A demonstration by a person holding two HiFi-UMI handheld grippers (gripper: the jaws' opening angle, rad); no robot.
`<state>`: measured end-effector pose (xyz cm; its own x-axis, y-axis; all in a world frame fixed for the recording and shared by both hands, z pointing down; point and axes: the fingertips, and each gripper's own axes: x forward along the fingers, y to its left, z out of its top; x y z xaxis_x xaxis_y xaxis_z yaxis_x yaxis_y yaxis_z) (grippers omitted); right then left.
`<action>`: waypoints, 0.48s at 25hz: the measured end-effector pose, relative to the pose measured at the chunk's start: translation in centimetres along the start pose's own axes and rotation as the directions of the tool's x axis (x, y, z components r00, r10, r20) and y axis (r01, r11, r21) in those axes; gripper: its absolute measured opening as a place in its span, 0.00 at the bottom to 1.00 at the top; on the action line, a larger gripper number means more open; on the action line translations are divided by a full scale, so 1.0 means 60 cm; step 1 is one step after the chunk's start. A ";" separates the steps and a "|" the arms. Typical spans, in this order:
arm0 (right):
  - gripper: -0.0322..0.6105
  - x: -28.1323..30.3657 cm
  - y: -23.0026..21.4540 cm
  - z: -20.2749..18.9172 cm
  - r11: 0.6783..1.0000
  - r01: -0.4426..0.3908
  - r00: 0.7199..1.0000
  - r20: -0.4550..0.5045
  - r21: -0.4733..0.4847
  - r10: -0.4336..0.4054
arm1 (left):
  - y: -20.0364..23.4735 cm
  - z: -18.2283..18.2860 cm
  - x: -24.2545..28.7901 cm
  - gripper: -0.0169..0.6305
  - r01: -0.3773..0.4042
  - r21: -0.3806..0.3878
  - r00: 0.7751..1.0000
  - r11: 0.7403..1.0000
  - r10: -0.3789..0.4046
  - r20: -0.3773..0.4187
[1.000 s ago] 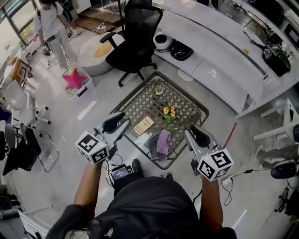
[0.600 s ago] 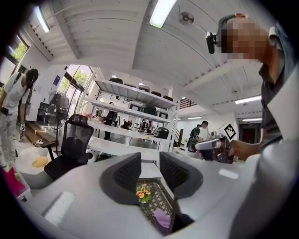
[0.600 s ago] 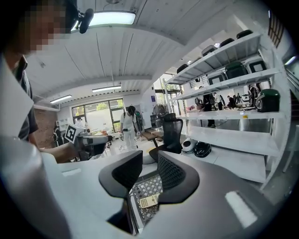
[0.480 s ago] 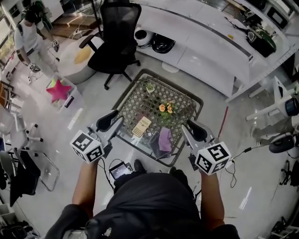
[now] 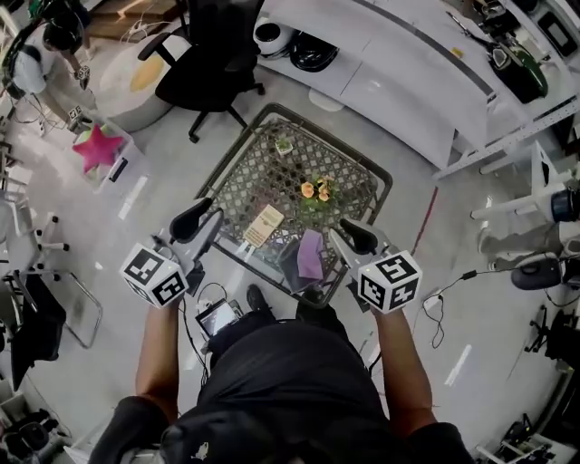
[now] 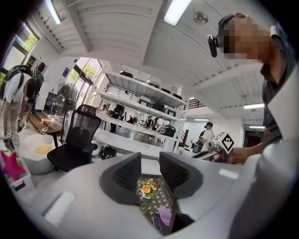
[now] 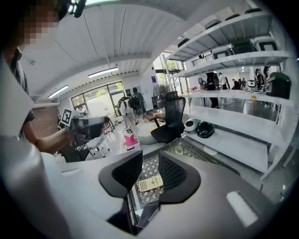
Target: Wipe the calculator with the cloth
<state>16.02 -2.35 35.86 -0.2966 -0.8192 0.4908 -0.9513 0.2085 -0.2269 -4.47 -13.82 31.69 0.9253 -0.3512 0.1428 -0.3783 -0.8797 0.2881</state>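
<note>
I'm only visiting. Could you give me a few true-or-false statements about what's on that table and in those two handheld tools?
1. The cloth lies on the table. True.
2. The right gripper holds the calculator. False: the calculator lies on the table, left of the cloth, and that gripper is empty.
3. The left gripper holds nothing. True.
4. The flowers stand on the floor. False: they stand on the table.

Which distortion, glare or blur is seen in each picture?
Head view: strong fisheye, the white counter bends; glare streaks on the floor. Left gripper view: dark corners, ceiling lamp blown out. Right gripper view: shelves curve, calculator sharp.
</note>
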 end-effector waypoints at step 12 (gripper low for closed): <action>0.28 0.200 -0.077 -0.267 0.991 -0.132 0.891 -0.434 0.026 0.130 | 0.055 -0.070 -0.018 0.24 -0.214 -0.116 0.976 0.970 0.208 -0.062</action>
<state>15.53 -4.60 56.29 -0.4243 -0.4713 0.7732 -0.9015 0.3003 -0.3116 -6.82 -14.97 36.47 0.8233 -0.5057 0.2578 -0.5676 -0.7413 0.3583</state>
